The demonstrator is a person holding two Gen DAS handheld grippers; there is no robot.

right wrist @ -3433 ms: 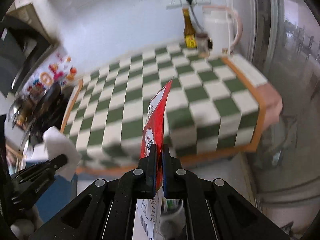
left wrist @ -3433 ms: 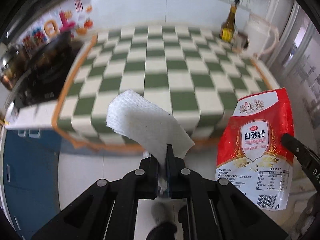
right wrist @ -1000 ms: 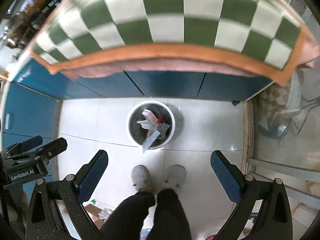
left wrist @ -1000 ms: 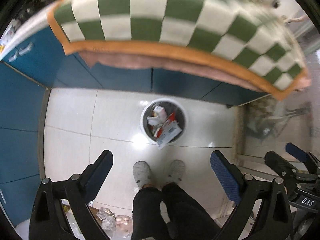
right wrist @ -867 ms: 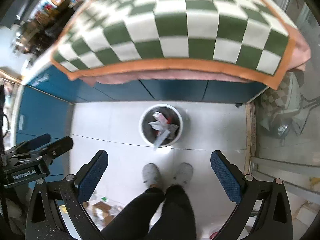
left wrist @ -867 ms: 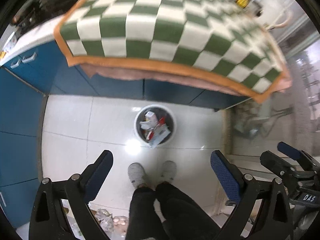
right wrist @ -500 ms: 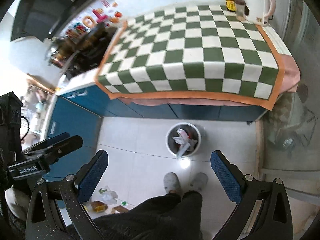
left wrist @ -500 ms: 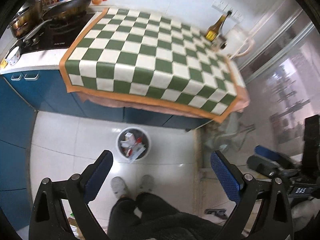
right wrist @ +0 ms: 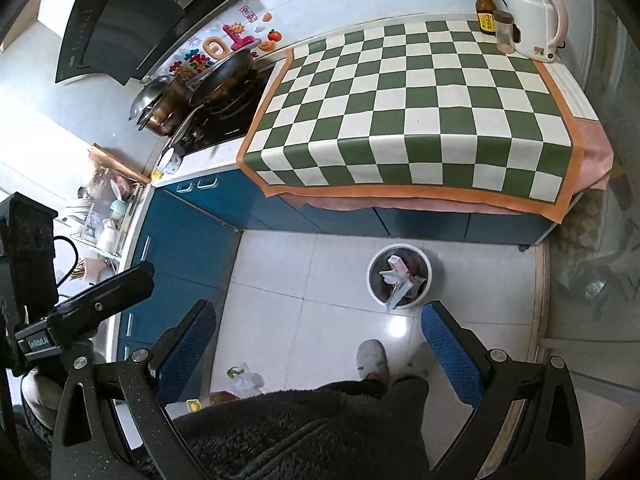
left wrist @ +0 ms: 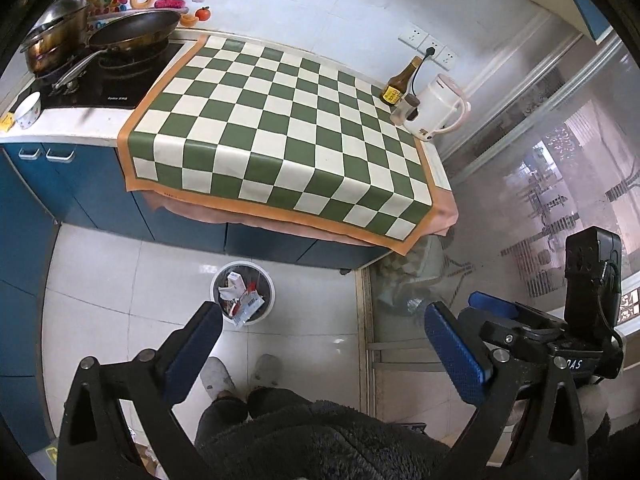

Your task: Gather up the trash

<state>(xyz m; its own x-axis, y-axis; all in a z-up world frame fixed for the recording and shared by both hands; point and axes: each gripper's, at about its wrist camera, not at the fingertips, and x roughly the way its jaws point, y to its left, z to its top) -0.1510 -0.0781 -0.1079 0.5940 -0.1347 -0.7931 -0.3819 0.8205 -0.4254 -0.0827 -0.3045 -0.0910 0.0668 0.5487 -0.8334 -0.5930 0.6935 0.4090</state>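
Trash bin (left wrist: 243, 293): a round white bin standing upright on the pale floor tiles, mouth facing up toward you, just in front of the blue cabinets (right wrist: 420, 222) and ahead of your slippers (left wrist: 216, 372).
Bin contents: a red-and-white packet (left wrist: 249, 304) leans over the near rim, its long axis tilted up and outward; crumpled white paper (right wrist: 390, 277) and a small carton lie beside it inside the bin.
Left gripper (left wrist: 320, 344): you hold it high, aimed down at the floor; its blue-padded jaws stand spread wide with nothing between them.
Right gripper (right wrist: 318, 338): held at your right, also aimed downward; its jaws are likewise fully apart and hold nothing.
Counter: a green-and-white checkered mat (left wrist: 288, 136) covers it; a brown bottle (left wrist: 398, 84), a small jar (right wrist: 505, 32) and a white kettle (left wrist: 436, 110) stand at its far right corner.
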